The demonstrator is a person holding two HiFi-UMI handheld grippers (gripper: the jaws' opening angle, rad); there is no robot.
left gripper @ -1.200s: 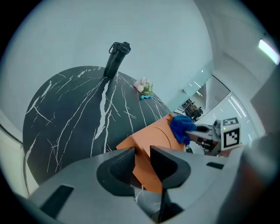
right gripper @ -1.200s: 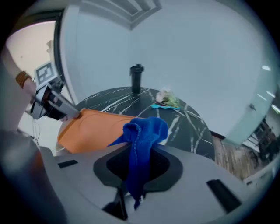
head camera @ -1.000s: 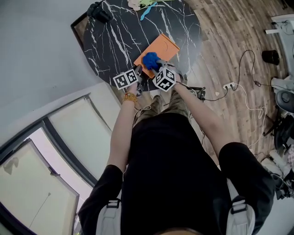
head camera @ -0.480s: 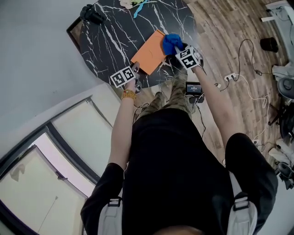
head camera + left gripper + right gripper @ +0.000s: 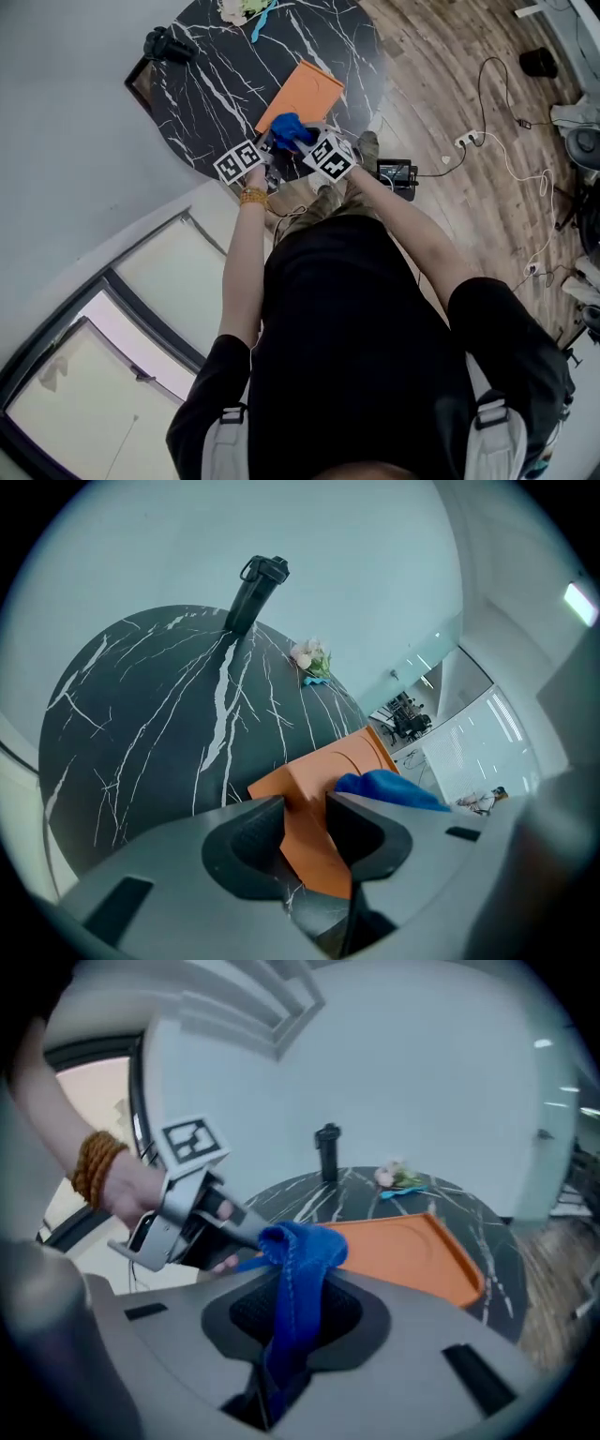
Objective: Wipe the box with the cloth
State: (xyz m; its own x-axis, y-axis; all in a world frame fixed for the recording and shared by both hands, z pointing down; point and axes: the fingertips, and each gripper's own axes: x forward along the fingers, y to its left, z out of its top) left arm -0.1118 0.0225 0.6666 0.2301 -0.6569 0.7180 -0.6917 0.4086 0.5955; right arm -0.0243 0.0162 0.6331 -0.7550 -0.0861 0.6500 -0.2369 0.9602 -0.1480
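Right gripper view: claw (image 5: pixel 292 1309) tight on cloth (image 5: pixel 302 1247)

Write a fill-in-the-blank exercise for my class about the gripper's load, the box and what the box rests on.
The right gripper is shut on a blue ____. The flat box is ____ in colour. The box lies on a black marble ____.
Missing words: cloth; orange; table.

The blue cloth (image 5: pixel 296 1279) is looking soft and fuzzy, the orange box (image 5: pixel 305 91) smooth and matt; the black white-veined surface (image 5: pixel 216 84) is gleaming like polished marble.
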